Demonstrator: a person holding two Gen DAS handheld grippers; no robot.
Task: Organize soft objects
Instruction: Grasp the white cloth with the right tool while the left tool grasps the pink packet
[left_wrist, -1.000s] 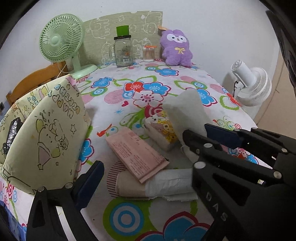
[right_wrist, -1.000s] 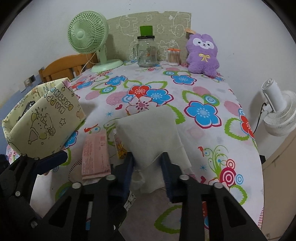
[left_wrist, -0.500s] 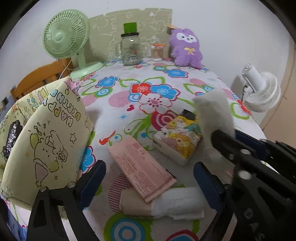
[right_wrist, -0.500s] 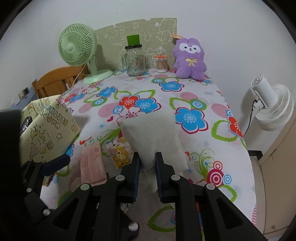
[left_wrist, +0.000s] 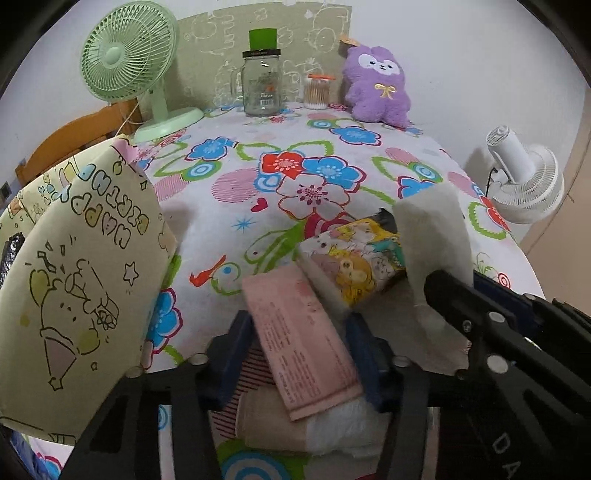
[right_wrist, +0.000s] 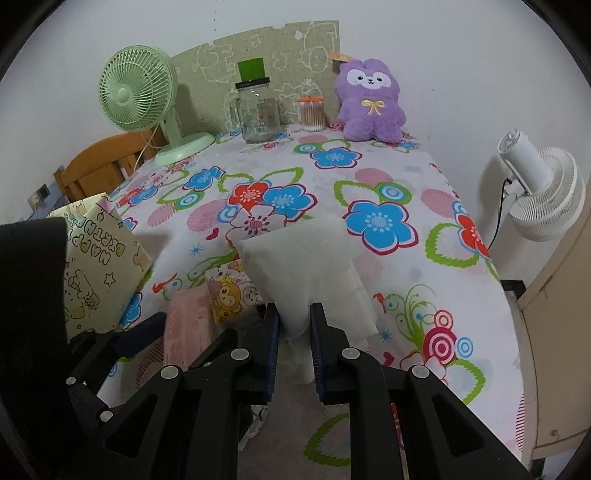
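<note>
Currently the left gripper (left_wrist: 301, 354) is closing its jaws around the pink tissue pack (left_wrist: 299, 339) at six o'clock on the table (left_wrist: 258, 206), while the right gripper (right_wrist: 293, 339) is pinching a white tissue pack (right_wrist: 306, 258) aloft; next, both probably go into the birthday-print bag (left_wrist: 74, 277) at nine o'clock.

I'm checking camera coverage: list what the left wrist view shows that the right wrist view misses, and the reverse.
Only the left wrist view shows the left gripper with its fingers around the flat pink packet, and the rolled white-and-beige pack beneath.

Only the right wrist view shows the right gripper shut on the white soft pouch from behind, and the beige cabinet.

Both show the cartoon tissue pack, purple plush toy and yellow birthday bag.
</note>
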